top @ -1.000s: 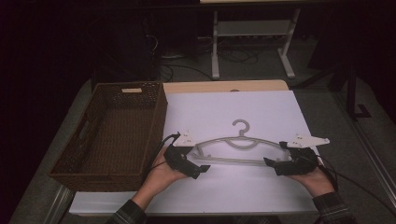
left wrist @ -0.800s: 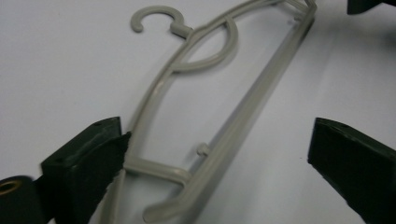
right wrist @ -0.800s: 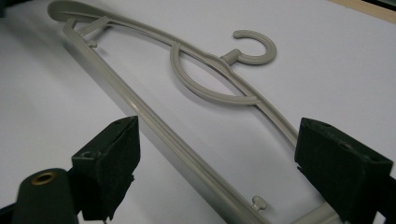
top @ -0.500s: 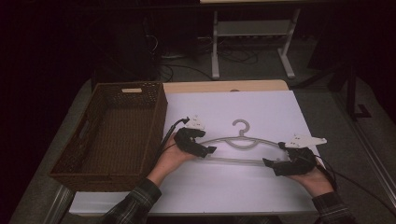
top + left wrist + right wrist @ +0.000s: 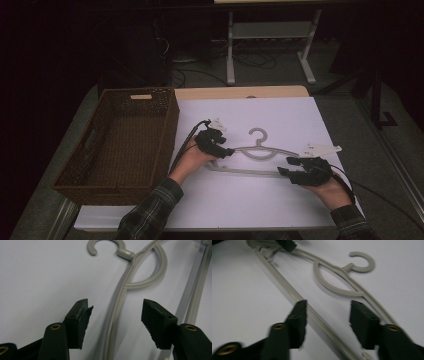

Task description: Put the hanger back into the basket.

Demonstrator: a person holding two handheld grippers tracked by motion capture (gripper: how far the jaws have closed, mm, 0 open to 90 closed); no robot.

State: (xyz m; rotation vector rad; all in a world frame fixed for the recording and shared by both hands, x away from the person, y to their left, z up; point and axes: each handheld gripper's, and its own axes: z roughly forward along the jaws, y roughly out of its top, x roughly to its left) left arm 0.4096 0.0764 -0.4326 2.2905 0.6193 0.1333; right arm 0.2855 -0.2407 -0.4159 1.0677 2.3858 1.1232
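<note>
1. The hanger (image 5: 260, 155) lay flat on the white tabletop (image 5: 280, 115), its long axis running left to right across my view and its hook pointing away from me.
2. I had the left gripper (image 5: 226, 151) on the left shoulder of the hanger. Its jaws had just been closing and stood apart, with the shoulder rod (image 5: 117, 315) between them; the pads were not yet pressing on it.
3. The right gripper (image 5: 286, 166) was at the right end of the hanger. Its jaws had also just been closing and stood apart. The bottom bar (image 5: 312, 312) ran close beside the left jaw, but I saw no grip on it.
4. Both hands were equally near, one at each end, so I judged that the next move was to finish closing both jaws across the rods.
5. The basket (image 5: 120, 145) stood left of the hanger, close to my left hand, and it was empty. Nothing stood between the jaws and the hanger.
</note>
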